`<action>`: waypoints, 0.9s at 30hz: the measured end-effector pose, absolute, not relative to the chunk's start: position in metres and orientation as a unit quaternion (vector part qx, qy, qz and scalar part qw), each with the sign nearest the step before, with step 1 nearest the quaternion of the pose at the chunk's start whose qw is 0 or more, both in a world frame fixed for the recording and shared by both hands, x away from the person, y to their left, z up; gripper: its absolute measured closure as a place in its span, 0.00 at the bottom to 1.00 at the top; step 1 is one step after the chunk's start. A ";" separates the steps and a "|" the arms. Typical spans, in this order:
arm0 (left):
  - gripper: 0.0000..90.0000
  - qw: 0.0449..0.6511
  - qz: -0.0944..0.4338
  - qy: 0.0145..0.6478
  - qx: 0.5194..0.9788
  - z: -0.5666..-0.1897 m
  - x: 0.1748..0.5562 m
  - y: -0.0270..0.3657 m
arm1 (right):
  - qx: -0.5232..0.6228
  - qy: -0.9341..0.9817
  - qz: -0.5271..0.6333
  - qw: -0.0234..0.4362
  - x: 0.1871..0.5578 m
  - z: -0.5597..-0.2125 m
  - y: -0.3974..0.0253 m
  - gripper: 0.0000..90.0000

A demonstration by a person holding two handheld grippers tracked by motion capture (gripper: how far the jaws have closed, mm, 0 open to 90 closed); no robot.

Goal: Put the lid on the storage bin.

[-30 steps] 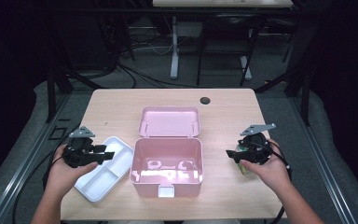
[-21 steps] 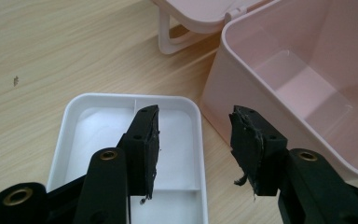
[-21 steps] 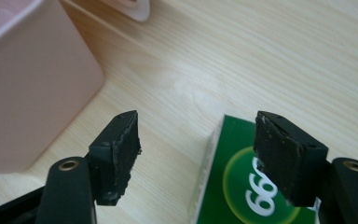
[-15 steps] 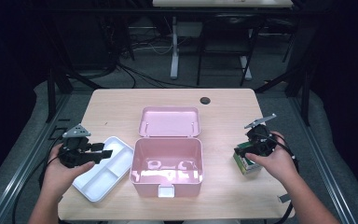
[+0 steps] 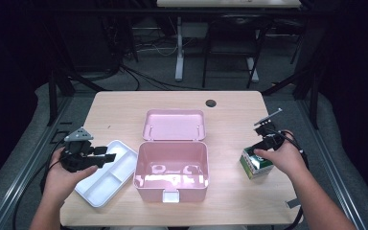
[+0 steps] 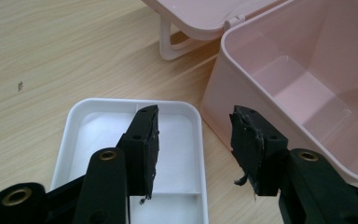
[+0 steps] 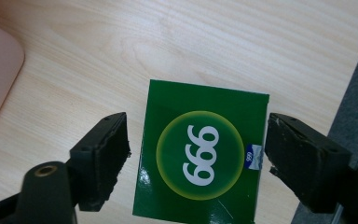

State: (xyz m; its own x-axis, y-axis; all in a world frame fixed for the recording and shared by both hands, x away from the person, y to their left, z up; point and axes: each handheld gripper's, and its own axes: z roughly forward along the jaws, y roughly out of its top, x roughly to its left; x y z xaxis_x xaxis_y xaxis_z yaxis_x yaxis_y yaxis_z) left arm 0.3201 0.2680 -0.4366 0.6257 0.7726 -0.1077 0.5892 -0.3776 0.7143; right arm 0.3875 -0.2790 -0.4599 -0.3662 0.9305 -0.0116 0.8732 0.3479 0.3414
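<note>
box: the green box lies directly under my right gripper, between its spread jaws
left gripper: spread, empty, over the white tray

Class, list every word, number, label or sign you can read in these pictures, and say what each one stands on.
"999" in large white digits, seen upside down, inside the yellow-ringed circle on the top face of the green box.
"999" again in tiny print on a small blue mark at that circle's edge, barely legible.
The print on the green box's side in the high view is too small to read.
</note>
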 end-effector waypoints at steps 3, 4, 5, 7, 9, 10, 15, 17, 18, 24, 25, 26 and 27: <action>0.58 0.376 0.124 0.415 0.819 -0.437 0.320 0.268 | 0.560 0.810 0.146 0.094 0.391 -0.463 -0.279 0.19; 0.58 0.377 0.124 0.416 0.818 -0.436 0.320 0.269 | 0.559 0.813 0.136 0.089 0.392 -0.464 -0.279 0.18; 0.58 0.378 0.126 0.416 0.817 -0.436 0.320 0.269 | 0.560 0.814 0.129 0.089 0.392 -0.465 -0.278 0.16; 0.58 0.380 0.127 0.417 0.816 -0.435 0.320 0.270 | 0.559 0.816 0.120 0.085 0.393 -0.465 -0.278 0.16; 0.58 0.385 0.129 0.417 0.813 -0.434 0.320 0.270 | 0.559 0.816 0.115 0.090 0.393 -0.467 -0.276 0.16; 0.58 0.386 0.128 0.418 0.812 -0.434 0.319 0.271 | 0.560 0.818 0.108 0.078 0.394 -0.468 -0.275 0.16; 0.58 0.384 0.126 0.418 0.813 -0.436 0.319 0.270 | 0.564 0.819 0.084 0.067 0.398 -0.475 -0.274 0.16; 0.58 0.381 0.126 0.420 0.814 -0.437 0.320 0.270 | 0.568 0.816 0.083 0.069 0.400 -0.476 -0.274 0.16; 0.58 0.381 0.127 0.420 0.814 -0.437 0.320 0.270 | 0.567 0.817 0.083 0.068 0.400 -0.476 -0.275 0.16; 0.57 0.383 0.127 0.423 0.811 -0.437 0.321 0.271 | 0.573 0.814 0.078 0.063 0.403 -0.479 -0.276 0.15; 0.57 0.383 0.127 0.422 0.812 -0.437 0.321 0.272 | 0.574 0.813 0.076 0.064 0.403 -0.479 -0.276 0.15; 0.57 0.383 0.127 0.422 0.812 -0.438 0.321 0.272 | 0.573 0.813 0.075 0.063 0.403 -0.480 -0.277 0.15; 0.57 0.383 0.127 0.423 0.811 -0.438 0.321 0.271 | 0.576 0.812 0.075 0.062 0.403 -0.481 -0.277 0.15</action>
State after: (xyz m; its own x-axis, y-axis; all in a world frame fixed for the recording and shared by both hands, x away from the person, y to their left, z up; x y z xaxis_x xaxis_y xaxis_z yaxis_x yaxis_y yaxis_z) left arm 0.3206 0.2714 -0.4375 0.6098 0.7837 -0.1183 0.5897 -0.3489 0.7284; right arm 0.4027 -0.2773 -0.4805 -0.3297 0.9440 -0.0135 0.9253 0.3260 0.1937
